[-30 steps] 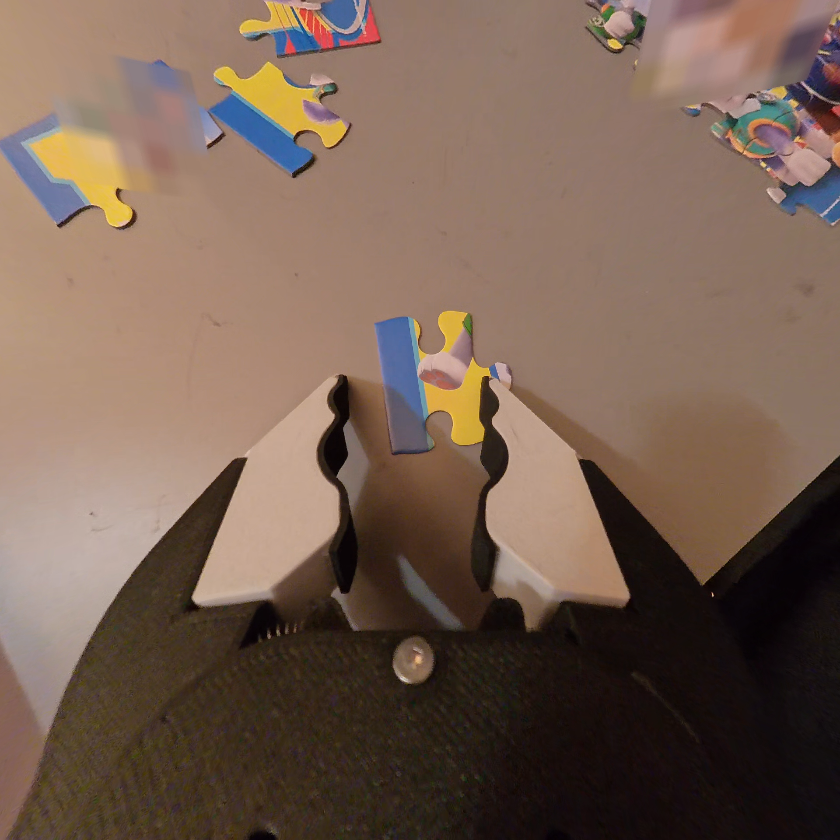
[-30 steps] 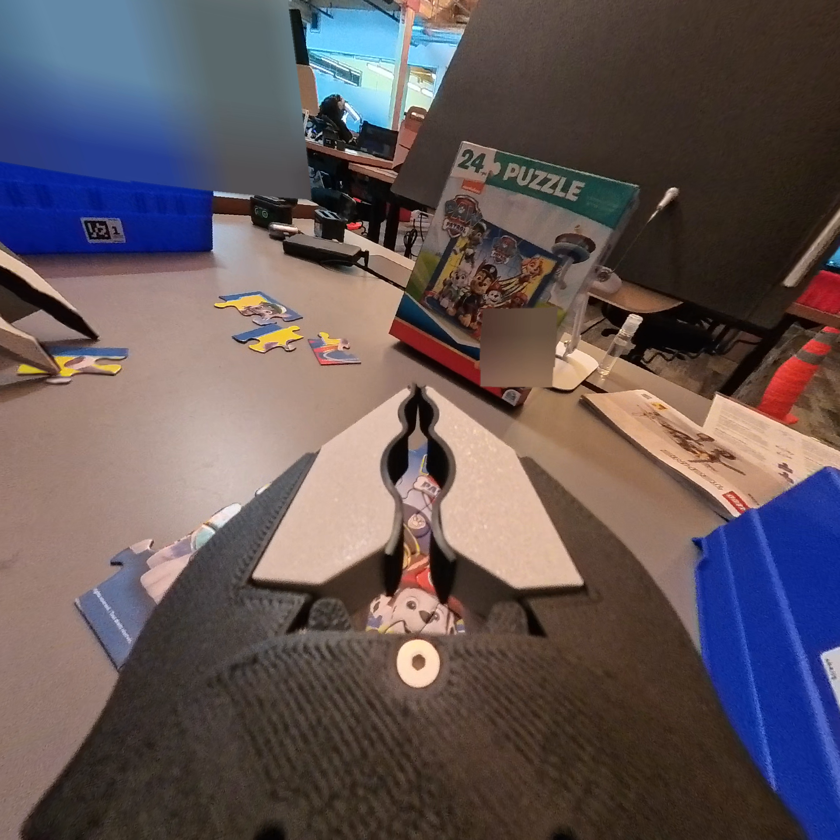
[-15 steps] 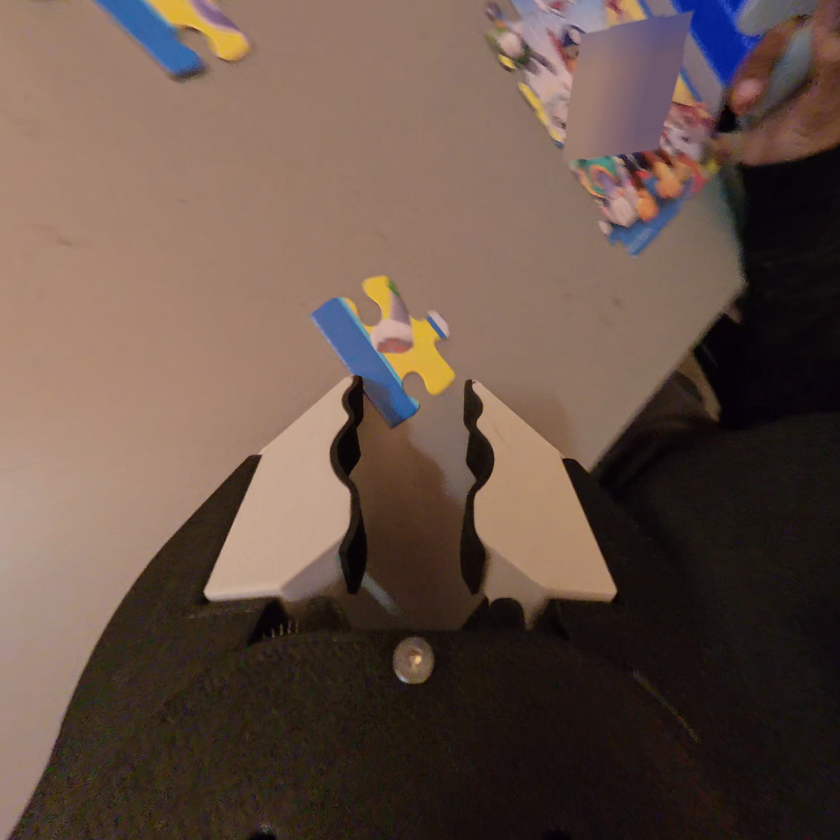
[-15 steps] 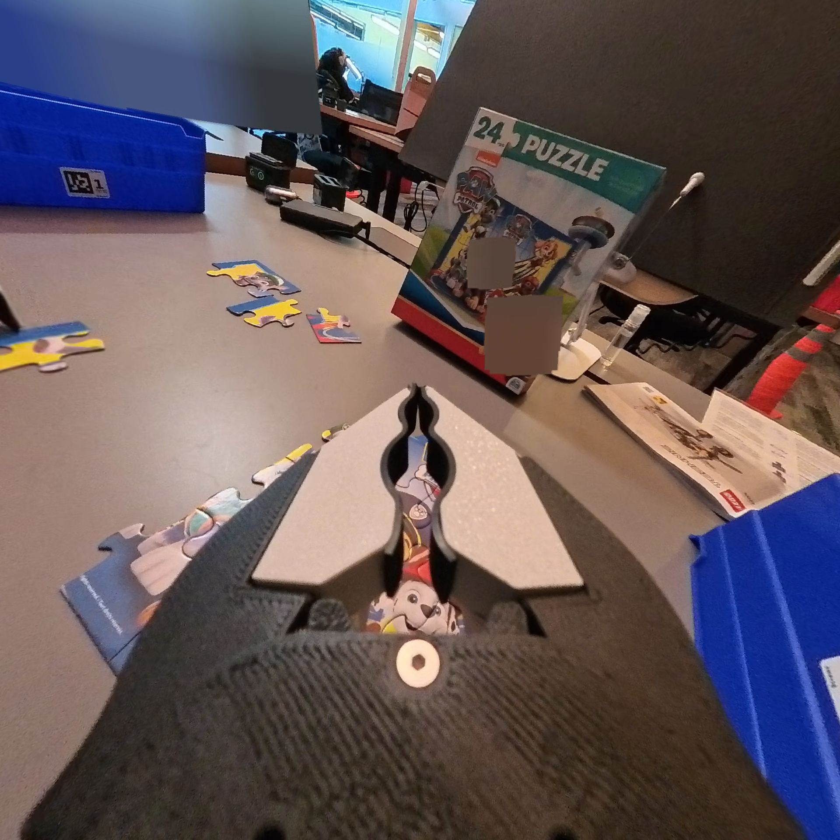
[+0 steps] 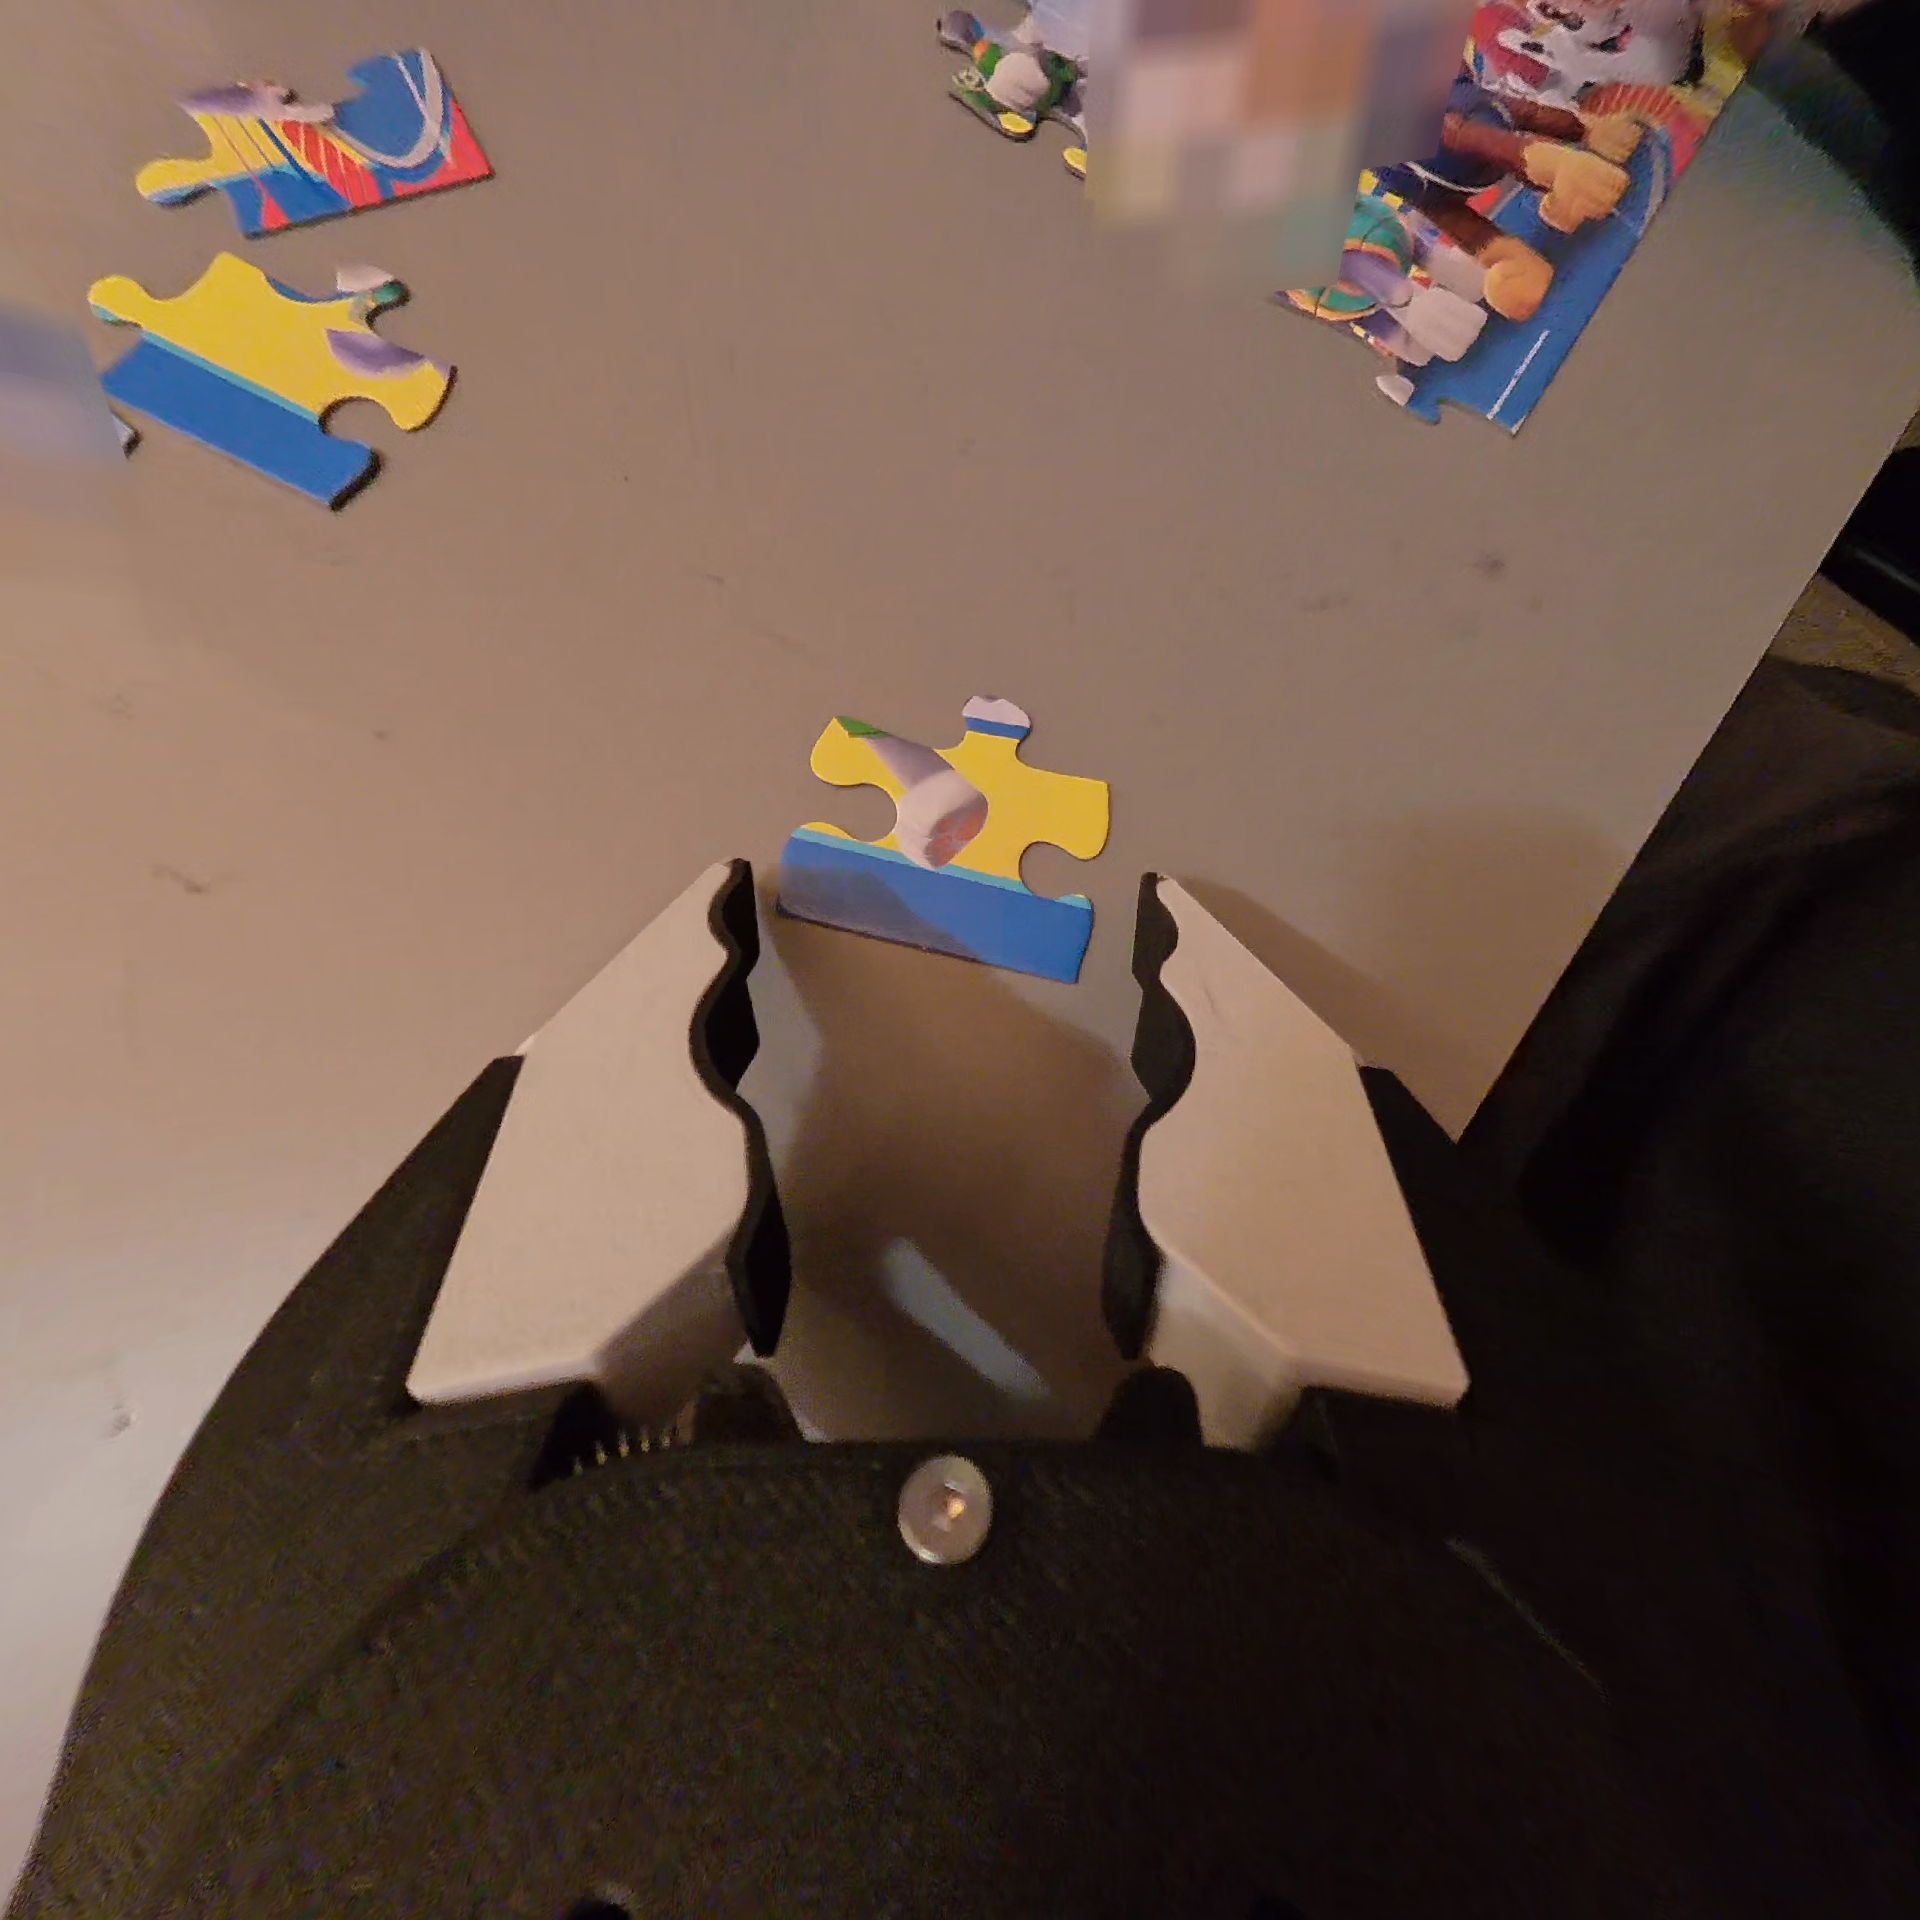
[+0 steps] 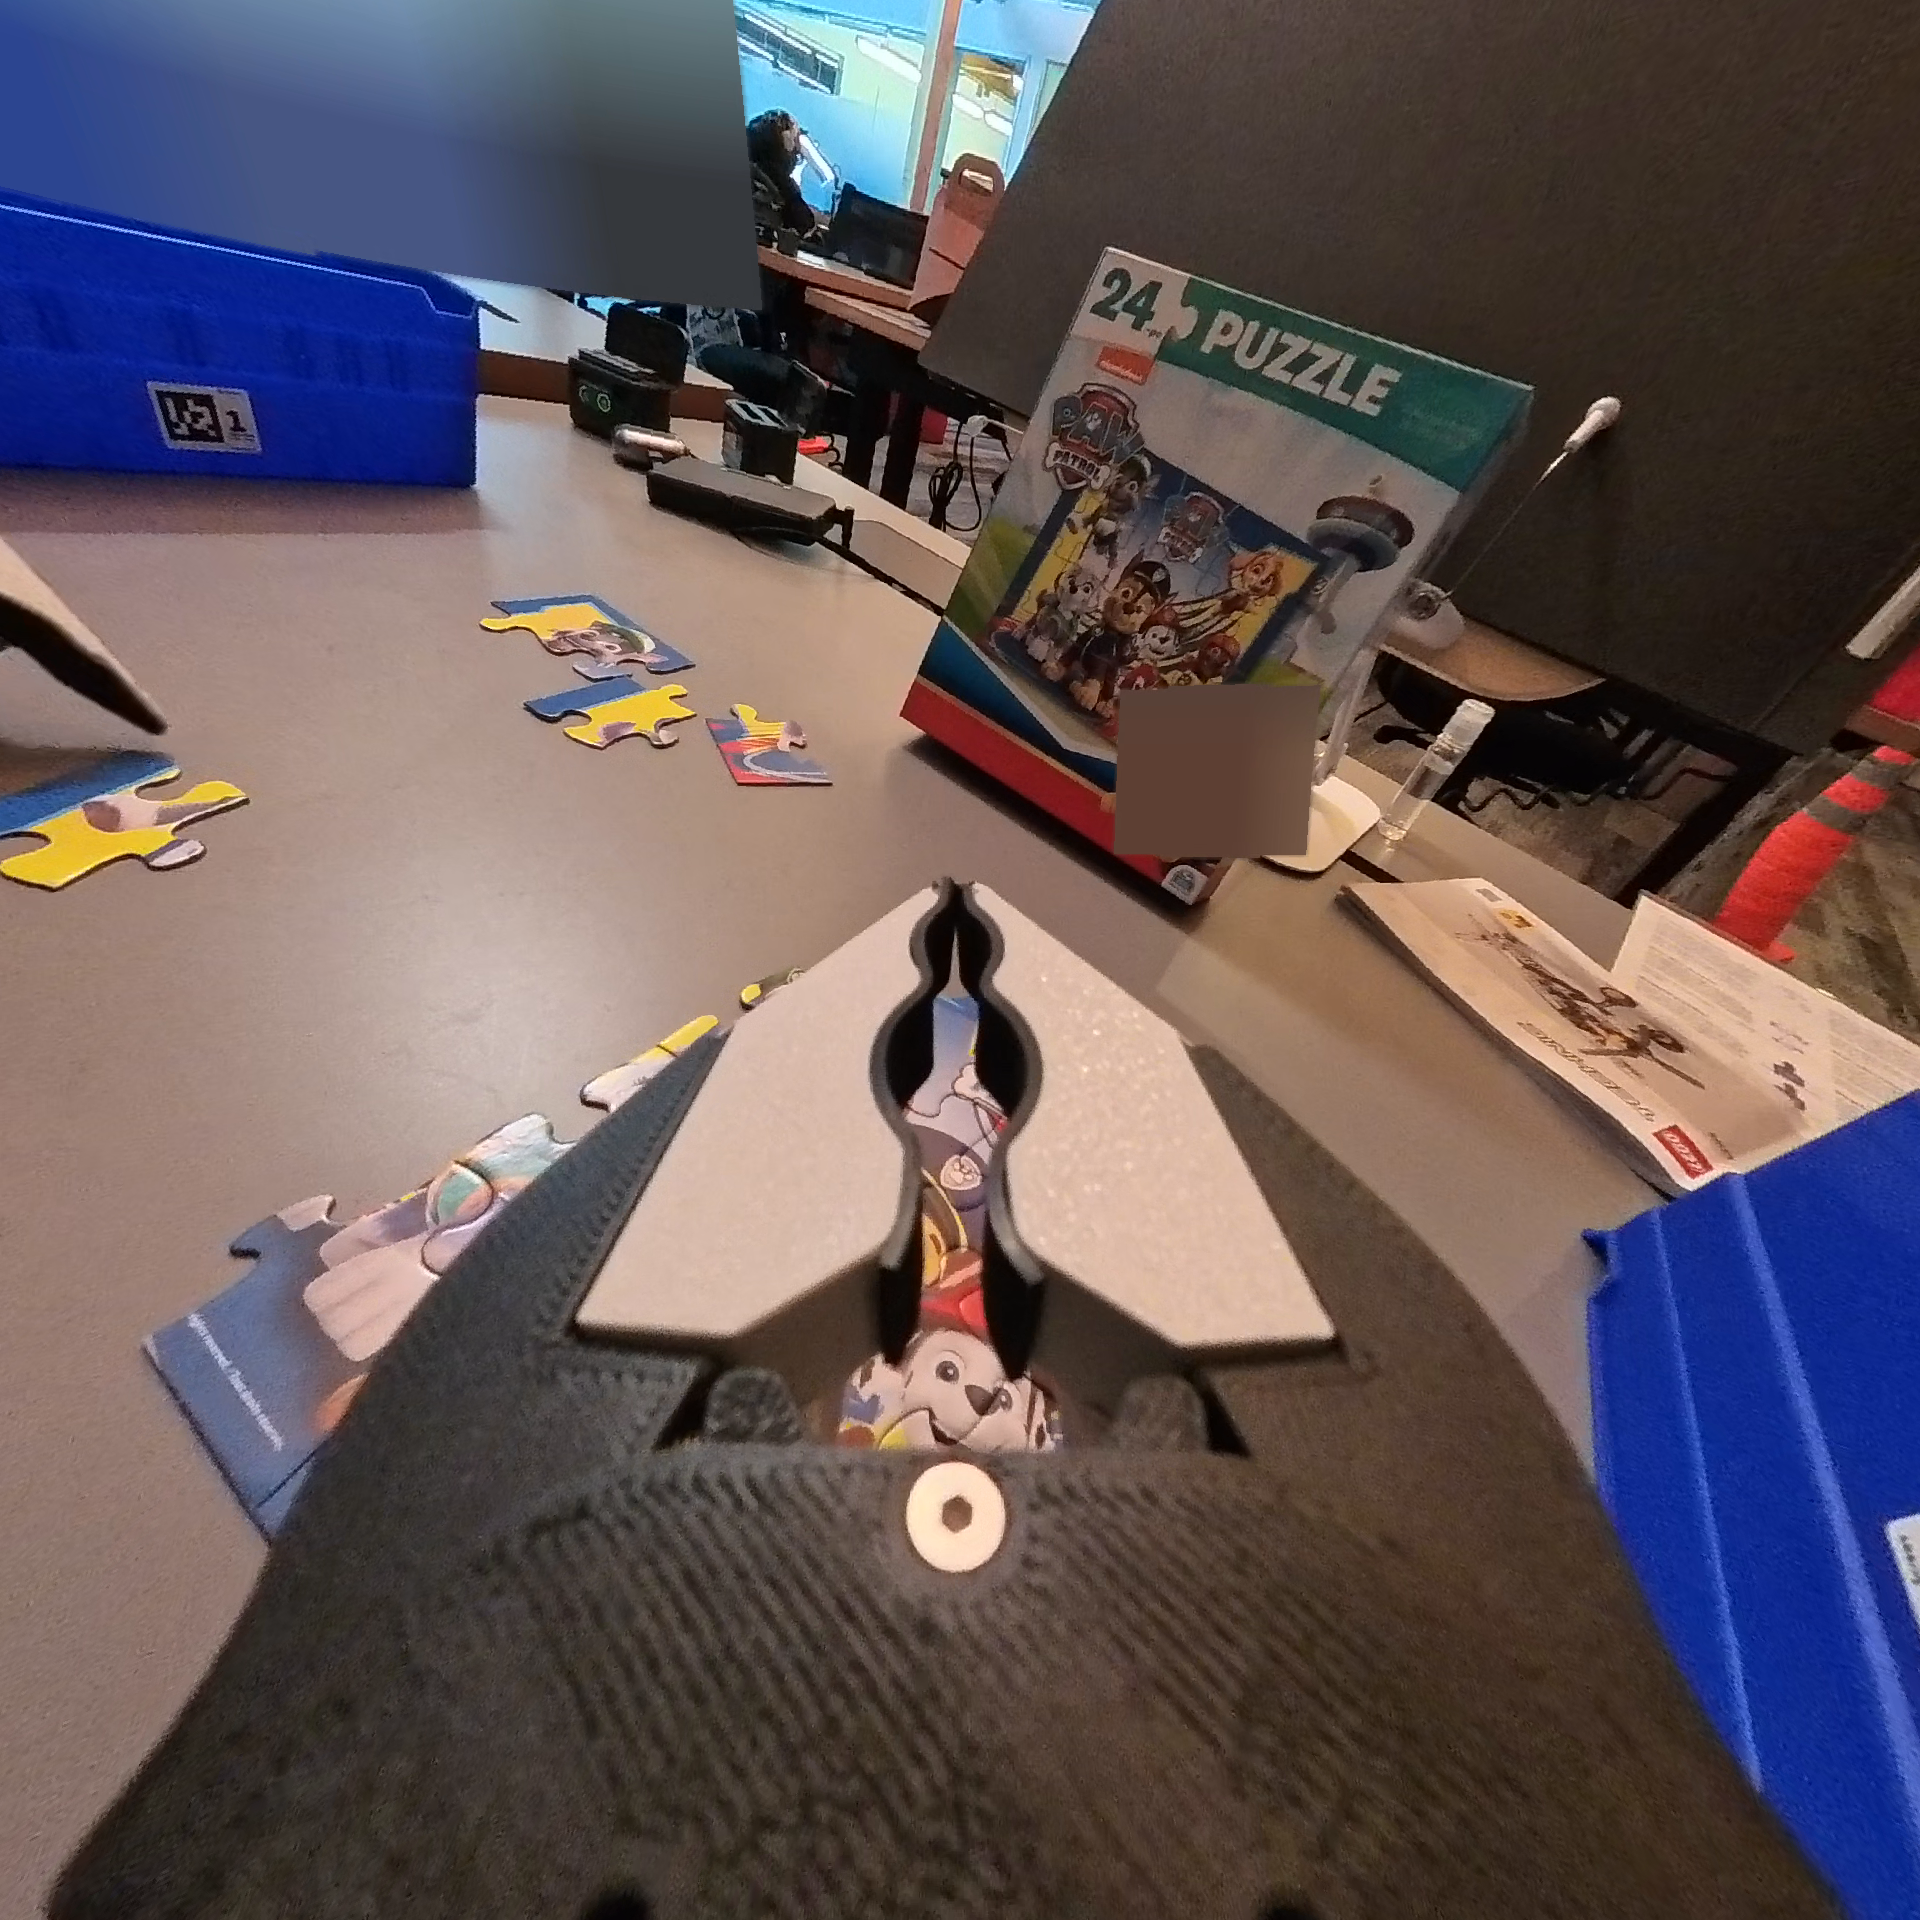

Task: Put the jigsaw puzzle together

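The left gripper (image 5: 940,883) is seen with its 2 fingers spread wide and nothing pressed between them; a yellow-and-blue puzzle piece (image 5: 961,847) lies flat on the grey table (image 5: 727,540) just ahead of the tips, its long blue edge set crosswise to the fingers and nearer the left finger (image 5: 623,1122). The right gripper (image 6: 958,891) is seen with its fingertips closed together, empty, over the assembled puzzle section (image 6: 312,1320), well apart from that piece.
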`<move>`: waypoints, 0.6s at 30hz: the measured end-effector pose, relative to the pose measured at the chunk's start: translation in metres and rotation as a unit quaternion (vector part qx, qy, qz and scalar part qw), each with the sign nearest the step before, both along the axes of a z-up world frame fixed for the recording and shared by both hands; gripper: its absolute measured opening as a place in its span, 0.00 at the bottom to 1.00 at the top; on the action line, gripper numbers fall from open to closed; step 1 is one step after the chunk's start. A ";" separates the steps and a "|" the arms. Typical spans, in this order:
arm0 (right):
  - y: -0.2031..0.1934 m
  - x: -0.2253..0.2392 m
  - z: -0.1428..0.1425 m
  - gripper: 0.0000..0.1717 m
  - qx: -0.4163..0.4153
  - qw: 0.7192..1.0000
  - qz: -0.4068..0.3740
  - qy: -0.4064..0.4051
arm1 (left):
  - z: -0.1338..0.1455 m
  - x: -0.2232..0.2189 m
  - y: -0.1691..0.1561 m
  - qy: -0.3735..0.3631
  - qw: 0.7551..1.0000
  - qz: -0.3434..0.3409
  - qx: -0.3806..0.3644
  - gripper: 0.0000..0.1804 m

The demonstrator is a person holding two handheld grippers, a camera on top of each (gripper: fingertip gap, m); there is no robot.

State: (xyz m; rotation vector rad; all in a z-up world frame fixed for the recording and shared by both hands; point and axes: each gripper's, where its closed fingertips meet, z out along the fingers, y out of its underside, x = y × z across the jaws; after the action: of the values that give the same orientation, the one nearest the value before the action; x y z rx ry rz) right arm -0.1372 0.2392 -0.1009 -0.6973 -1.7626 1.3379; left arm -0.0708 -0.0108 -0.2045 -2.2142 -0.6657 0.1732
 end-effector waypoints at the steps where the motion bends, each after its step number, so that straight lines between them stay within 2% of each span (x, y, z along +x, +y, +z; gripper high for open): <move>1: 0.000 0.000 0.000 0.00 0.000 1.000 0.000 -0.001 | 0.001 -0.003 0.001 0.006 1.000 0.001 -0.001 0.40; 7: -0.001 0.000 0.000 0.00 0.000 1.000 0.003 -0.001 | -0.008 -0.011 0.006 0.008 0.999 -0.025 -0.034 0.41; 13: -0.001 0.000 0.000 0.00 -0.001 1.000 0.003 0.000 | -0.007 -0.008 0.012 0.007 0.998 -0.048 -0.030 0.41; 18: -0.002 0.000 0.000 0.00 -0.001 1.000 0.004 0.000 | -0.007 -0.007 0.014 0.011 0.998 -0.051 -0.032 0.37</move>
State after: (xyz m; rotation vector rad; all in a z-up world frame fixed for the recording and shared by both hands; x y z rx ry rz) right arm -0.1367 0.2374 -0.1005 -0.6909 -1.7657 1.3455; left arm -0.0783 0.0027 -0.2114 -2.2993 -0.5399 0.1691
